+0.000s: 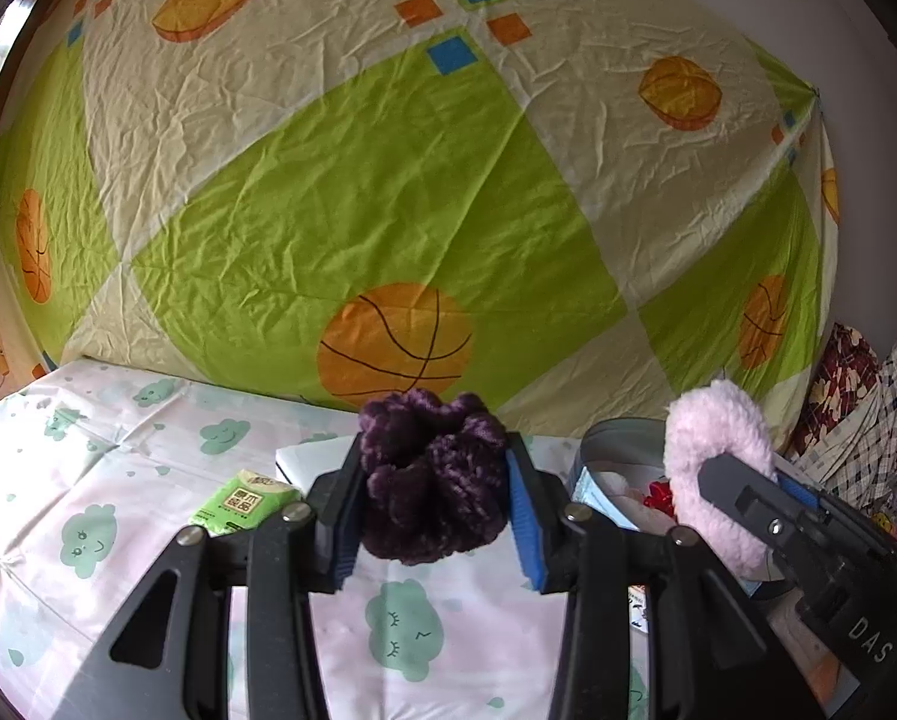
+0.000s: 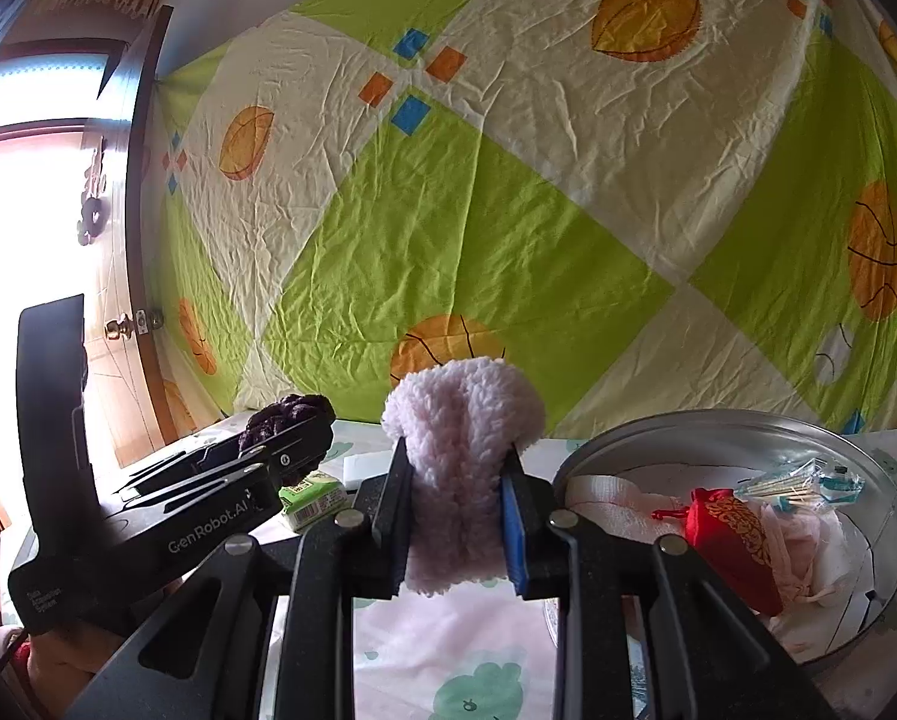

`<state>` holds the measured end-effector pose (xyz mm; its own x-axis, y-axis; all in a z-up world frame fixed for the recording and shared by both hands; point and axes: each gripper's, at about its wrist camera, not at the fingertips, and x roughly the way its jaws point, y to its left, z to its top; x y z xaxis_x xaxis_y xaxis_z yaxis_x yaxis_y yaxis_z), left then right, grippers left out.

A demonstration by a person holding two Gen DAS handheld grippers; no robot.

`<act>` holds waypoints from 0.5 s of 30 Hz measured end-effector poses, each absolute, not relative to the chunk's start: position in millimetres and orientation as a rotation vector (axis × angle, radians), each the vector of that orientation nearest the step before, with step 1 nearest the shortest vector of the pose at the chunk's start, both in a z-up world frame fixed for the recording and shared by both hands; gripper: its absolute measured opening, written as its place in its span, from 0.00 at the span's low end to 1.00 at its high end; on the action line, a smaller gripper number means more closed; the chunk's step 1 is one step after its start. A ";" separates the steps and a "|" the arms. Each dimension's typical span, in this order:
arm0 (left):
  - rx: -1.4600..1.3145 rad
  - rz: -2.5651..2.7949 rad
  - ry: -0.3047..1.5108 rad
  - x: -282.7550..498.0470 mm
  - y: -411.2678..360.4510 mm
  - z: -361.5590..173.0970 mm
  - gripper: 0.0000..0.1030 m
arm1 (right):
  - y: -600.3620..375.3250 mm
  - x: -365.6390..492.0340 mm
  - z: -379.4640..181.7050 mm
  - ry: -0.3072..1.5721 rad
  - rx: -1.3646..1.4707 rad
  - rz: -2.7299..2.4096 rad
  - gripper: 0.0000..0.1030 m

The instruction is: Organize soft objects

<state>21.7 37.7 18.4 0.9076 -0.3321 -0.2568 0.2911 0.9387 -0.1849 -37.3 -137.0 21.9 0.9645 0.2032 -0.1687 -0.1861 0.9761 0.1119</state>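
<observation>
Right wrist view: the right gripper point(image 2: 455, 510) is clenched on a pink fleece piece point(image 2: 463, 456), which stands up between the pads and bulges over their tips.
Left wrist view: the left gripper point(image 1: 433, 516) is clenched on a purple scrunchie point(image 1: 433, 474), squeezed between the blue pads.
Height: both soft things are carried clear of the cloud-print sheet point(image 1: 88, 480).
Tin: a round metal tin point(image 2: 868, 474) sits on the sheet, to the right of the right gripper and just beside it; a red pouch point(image 2: 733, 540) and pale cloths already lie inside.
Nearer hand: the right; the left gripper is on its far side from the tin.
Coming move, as I judge it: the fleece swings right over the rim first; the scrunchie has farther to cross.
Clutter: a green tissue pack point(image 1: 241, 504) lies near the left gripper.
</observation>
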 end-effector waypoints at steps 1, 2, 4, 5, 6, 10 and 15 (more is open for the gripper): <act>-0.145 -0.326 0.286 19.5 36.2 19.0 0.39 | -138.6 -38.4 22.1 0.179 0.093 0.195 0.26; -0.152 -0.333 0.284 17.8 35.4 19.9 0.39 | -140.9 -39.7 22.2 0.177 0.089 0.192 0.26; -0.170 -0.346 0.281 14.1 33.5 21.2 0.39 | -145.4 -41.9 22.4 0.175 0.080 0.184 0.26; -0.175 -0.350 0.280 12.7 31.5 21.5 0.39 | -147.7 -42.6 22.2 0.175 0.078 0.181 0.26; -0.177 -0.355 0.281 11.7 29.2 21.7 0.39 | -150.3 -43.0 22.2 0.177 0.076 0.178 0.26; -0.180 -0.371 0.280 7.3 20.5 23.4 0.40 | -160.3 -45.9 23.5 0.174 0.074 0.163 0.26; -0.177 -0.378 0.278 3.7 9.8 25.1 0.40 | -174.5 -51.6 25.7 0.163 0.074 0.152 0.26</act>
<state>3.7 9.8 25.1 0.8924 -0.3864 -0.2333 0.3382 0.9147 -0.2213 -51.6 -174.5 25.7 0.9754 0.1564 -0.1554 -0.1444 0.9858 0.0861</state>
